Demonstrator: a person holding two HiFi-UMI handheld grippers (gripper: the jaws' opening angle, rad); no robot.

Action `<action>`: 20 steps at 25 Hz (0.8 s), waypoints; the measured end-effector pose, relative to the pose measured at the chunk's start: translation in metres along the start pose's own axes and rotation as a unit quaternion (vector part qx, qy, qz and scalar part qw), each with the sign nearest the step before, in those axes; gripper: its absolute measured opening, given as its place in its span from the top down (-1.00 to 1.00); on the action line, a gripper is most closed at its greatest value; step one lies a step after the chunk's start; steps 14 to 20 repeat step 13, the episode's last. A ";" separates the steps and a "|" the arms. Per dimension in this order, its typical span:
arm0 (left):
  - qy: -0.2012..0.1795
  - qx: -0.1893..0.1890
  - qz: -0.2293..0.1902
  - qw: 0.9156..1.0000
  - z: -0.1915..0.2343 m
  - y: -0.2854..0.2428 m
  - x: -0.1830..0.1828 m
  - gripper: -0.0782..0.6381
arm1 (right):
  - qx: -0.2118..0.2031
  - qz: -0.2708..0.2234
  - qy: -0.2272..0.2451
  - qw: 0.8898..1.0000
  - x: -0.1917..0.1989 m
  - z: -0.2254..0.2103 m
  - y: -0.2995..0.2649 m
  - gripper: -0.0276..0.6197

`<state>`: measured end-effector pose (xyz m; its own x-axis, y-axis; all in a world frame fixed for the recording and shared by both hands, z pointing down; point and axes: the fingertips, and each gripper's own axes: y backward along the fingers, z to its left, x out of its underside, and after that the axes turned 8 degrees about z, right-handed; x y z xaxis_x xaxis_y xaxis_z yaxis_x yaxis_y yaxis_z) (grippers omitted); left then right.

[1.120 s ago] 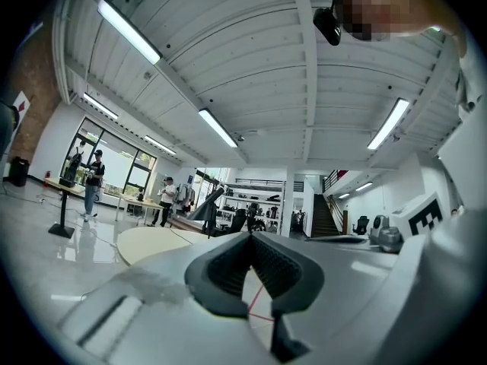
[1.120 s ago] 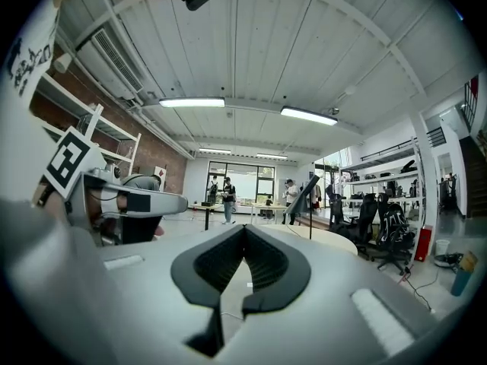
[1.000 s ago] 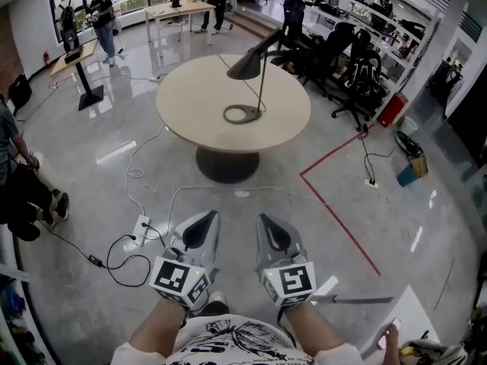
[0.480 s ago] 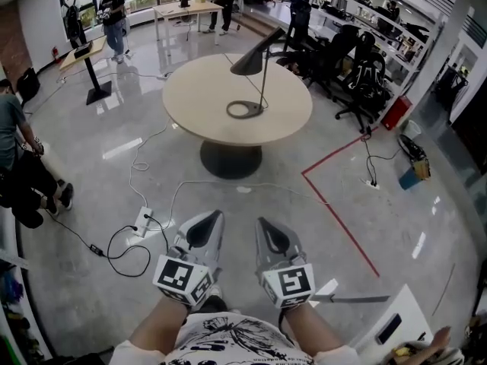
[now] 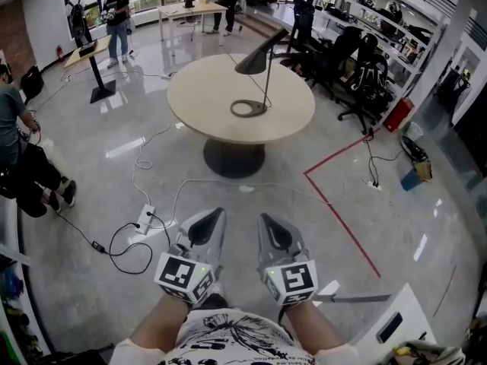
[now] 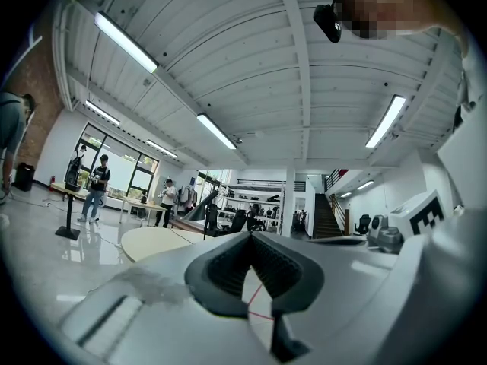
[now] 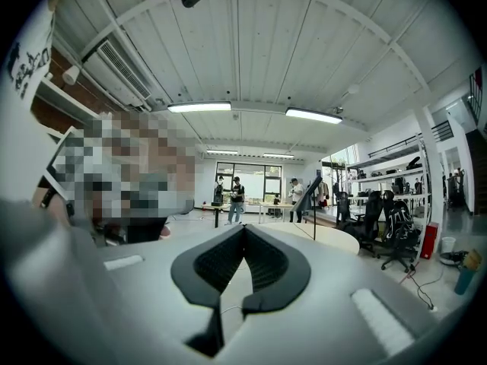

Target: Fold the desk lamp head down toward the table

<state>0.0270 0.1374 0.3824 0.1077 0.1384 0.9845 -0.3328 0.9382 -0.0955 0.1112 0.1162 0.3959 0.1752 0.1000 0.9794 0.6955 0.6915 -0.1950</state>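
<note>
The desk lamp stands on a round beige table [image 5: 205,90] far ahead of me. It has a black cone head [image 5: 256,60] raised on a thin stem and a ring base [image 5: 248,109]. My left gripper [image 5: 215,214] and right gripper [image 5: 264,220] hang side by side low in the head view, well short of the table, over the floor. Both are shut with nothing between the jaws. In the left gripper view the lamp [image 6: 199,210] shows small beyond the gripper [image 6: 249,236]. In the right gripper view the lamp [image 7: 308,195] stands past the gripper [image 7: 243,228].
A power strip [image 5: 143,220] and loose cables [image 5: 125,253] lie on the grey floor at the left. A red tape line [image 5: 338,211] runs at the right. Black office chairs [image 5: 358,74] crowd behind the table. People stand by desks [image 5: 91,52] at the back left.
The head view has shifted a little, so the table and lamp sit slightly lower and further right. A hand at the bottom right has left the view. Both grippers are unchanged.
</note>
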 end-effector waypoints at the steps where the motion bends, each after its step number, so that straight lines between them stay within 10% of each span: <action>1: 0.000 -0.001 0.000 1.000 0.000 0.000 0.002 0.77 | 0.000 -0.001 -0.001 1.000 0.002 -0.001 0.000 0.89; 20: 0.006 -0.008 0.008 1.000 0.000 -0.018 0.014 0.77 | -0.007 0.006 0.013 1.000 0.011 -0.017 -0.007 0.89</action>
